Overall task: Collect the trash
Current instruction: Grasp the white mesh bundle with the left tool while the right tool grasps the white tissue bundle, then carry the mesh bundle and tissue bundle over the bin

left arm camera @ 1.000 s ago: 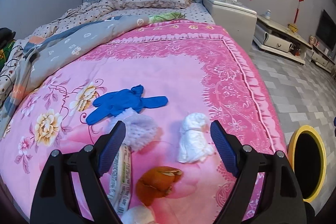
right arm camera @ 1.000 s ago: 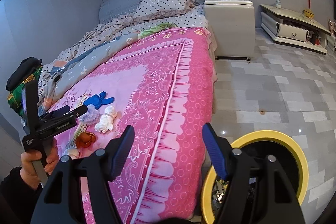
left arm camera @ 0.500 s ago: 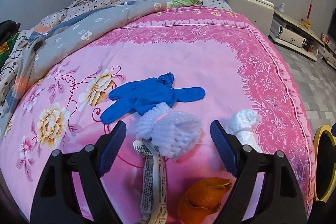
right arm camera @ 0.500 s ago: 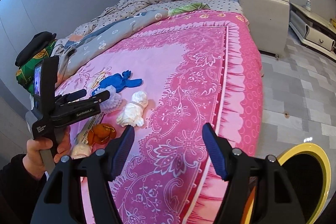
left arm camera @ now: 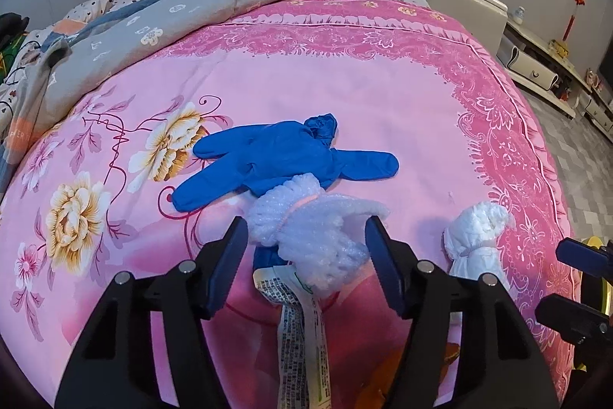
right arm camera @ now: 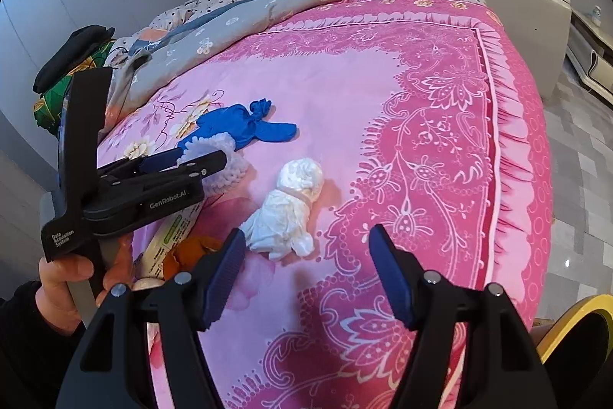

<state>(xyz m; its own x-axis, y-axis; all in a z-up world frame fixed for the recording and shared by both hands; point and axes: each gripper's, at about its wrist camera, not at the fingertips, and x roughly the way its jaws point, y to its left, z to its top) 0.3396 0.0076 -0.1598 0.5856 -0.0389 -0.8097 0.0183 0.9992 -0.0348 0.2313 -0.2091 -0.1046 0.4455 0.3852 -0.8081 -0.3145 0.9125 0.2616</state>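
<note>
Straddling a white foam-net wad (left arm camera: 312, 229), the left gripper (left arm camera: 302, 248) is held with its fingers (left arm camera: 226, 263) wide apart, one on each side, nothing yet pinched. The wad lies on the pink bed cover (left arm camera: 345, 94), partly over a blue glove (left arm camera: 276, 156) and touching a printed wrapper strip (left arm camera: 302, 328). It is judged very light, soft and springy; it would be crushed rather than broken, and is best taken across its bulky middle, below the tied neck, so that the glove beneath is not dragged along.

The right gripper (right arm camera: 306, 275) is held open as well, above the cover and just short of a white tied bag bundle (right arm camera: 287, 213), which looks thin, crinkly and a little slippery; its cinched waist would give the surest hold.

By count, five pieces of trash are seen on the bed: one foam wad, one glove, one tied bundle, one wrapper strip, and one orange peel (right arm camera: 187, 252). A pale rounded object beside the peel cannot be identified. One yellow-rimmed bin (right arm camera: 571, 324) stands on the floor beside the bed.
</note>
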